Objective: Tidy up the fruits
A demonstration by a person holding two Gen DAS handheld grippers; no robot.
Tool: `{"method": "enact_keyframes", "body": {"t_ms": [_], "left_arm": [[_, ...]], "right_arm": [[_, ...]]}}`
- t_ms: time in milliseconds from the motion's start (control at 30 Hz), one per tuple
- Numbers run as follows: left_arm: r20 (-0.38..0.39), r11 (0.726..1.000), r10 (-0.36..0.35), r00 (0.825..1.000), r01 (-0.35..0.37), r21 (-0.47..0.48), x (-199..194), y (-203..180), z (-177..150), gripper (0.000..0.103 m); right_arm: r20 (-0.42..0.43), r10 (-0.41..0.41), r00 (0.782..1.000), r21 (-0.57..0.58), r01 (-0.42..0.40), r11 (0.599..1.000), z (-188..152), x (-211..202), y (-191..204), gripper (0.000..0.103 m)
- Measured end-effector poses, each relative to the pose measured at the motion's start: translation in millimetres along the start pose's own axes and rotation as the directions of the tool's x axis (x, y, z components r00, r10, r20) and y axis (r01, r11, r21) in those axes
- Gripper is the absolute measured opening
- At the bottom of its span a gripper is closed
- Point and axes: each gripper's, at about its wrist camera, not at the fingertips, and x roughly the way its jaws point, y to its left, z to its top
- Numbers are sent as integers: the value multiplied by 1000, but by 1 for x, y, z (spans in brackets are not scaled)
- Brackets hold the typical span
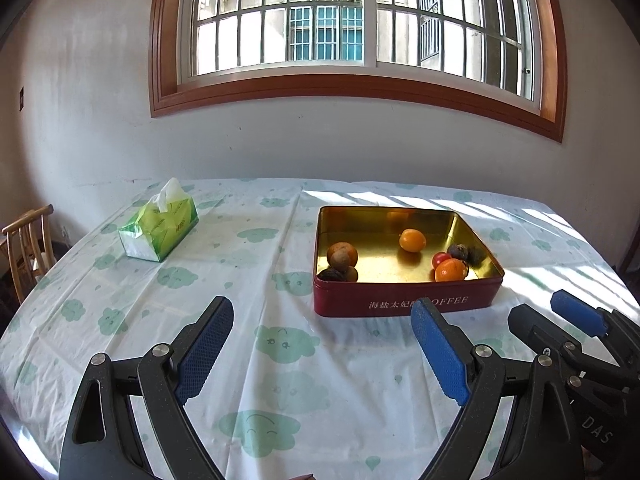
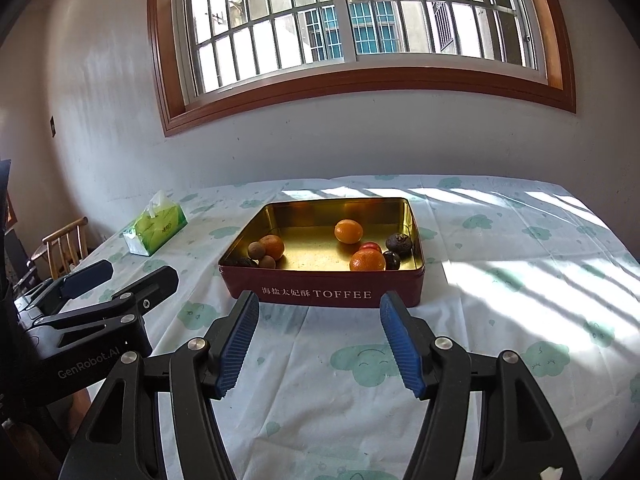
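Note:
A red TOFFEE tin (image 1: 404,304) (image 2: 320,294) with a gold inside stands on the table and holds several fruits. A lone orange (image 1: 412,240) (image 2: 348,231) lies mid-tin. Another orange (image 1: 451,269) (image 2: 367,260), a small red fruit (image 1: 441,258) (image 2: 370,246) and dark fruits (image 1: 464,252) (image 2: 399,244) sit at its right. At its left, an orange (image 2: 273,246) lies with brown round fruits (image 1: 340,260) (image 2: 255,249). My left gripper (image 1: 324,312) is open and empty, near side of the tin and to its left. My right gripper (image 2: 319,304) is open and empty before the tin's front wall.
A green tissue pack (image 1: 160,226) (image 2: 155,229) lies at the far left of the table. A wooden chair (image 1: 28,248) (image 2: 64,248) stands past the left edge. A white cloth with green clouds (image 1: 280,344) covers the table; a wall and barred window stand behind.

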Motion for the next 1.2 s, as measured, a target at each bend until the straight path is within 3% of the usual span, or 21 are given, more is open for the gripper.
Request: {"method": "enact_keyframes", "body": {"t_ms": [1200], "left_arm": [[84, 1000, 24, 996, -24, 7, -30, 0, 19, 96]], "right_arm": [[30, -2, 1000, -17, 2, 1000, 7, -16, 2, 61]]}}
